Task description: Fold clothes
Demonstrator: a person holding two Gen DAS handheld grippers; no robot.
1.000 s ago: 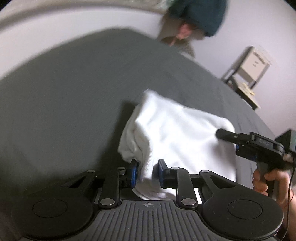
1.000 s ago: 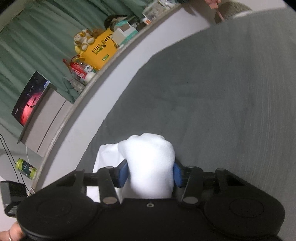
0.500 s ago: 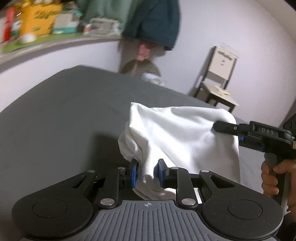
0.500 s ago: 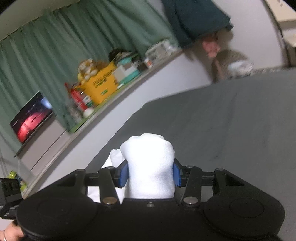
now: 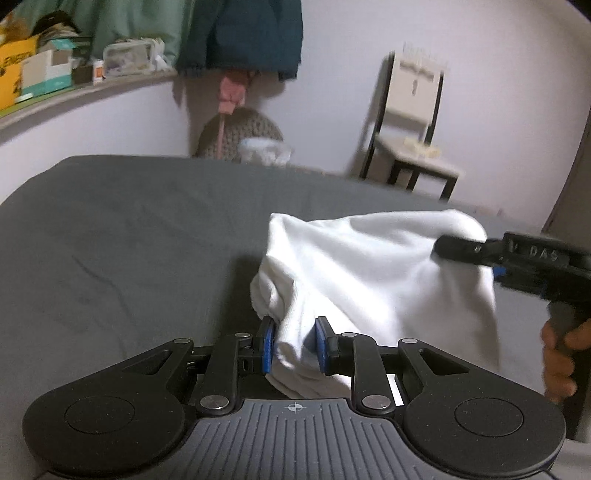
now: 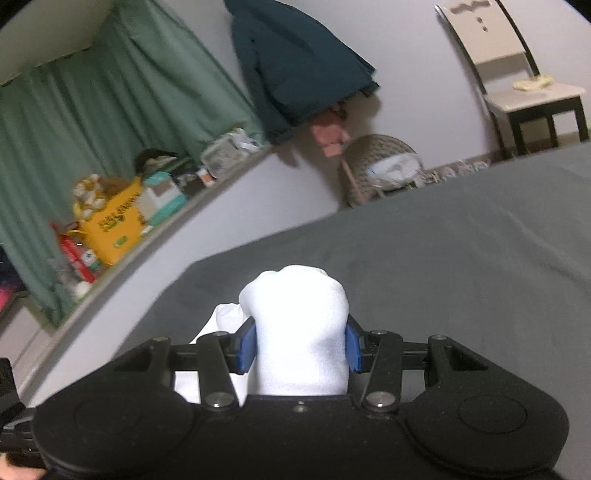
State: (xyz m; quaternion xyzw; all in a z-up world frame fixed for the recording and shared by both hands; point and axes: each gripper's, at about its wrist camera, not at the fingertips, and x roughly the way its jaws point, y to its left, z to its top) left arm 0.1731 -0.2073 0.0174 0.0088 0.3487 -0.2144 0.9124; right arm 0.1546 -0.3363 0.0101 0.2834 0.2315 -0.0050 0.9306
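- L gripper (image 5: 293, 345) is clamped on a bunched edge of the white garment (image 5: 373, 280), blue pads pressing the cloth from both sides.
- R gripper (image 6: 298, 345) is clenched on a thick wad of the same garment (image 6: 301, 332); the wad bulges up betw. the blue pads and fills the gap.
- From the left wrist view, the R gripper (image 5: 461, 249) comes in from the right edge w/ its tip on the garment's upper right corner; a hand (image 5: 559, 356) grips its handle.
- Garment hangs stretched betw. the two grippers, over the dark grey bed sheet (image 5: 129, 240); can't tell if its lower edge touches the sheet.
- Bkgd, left wrist view: a chair (image 5: 410, 125) against the wall, a woven basket (image 5: 240, 134) on the floor past the bed, a dark teal jacket (image 5: 243, 33) hanging above it.
- Right wrist view: green curtain (image 6: 92, 122) at left, a cluttered ledge w/ a yellow box (image 6: 112, 227) below it.
- Both views are slightly blurred at the edges.
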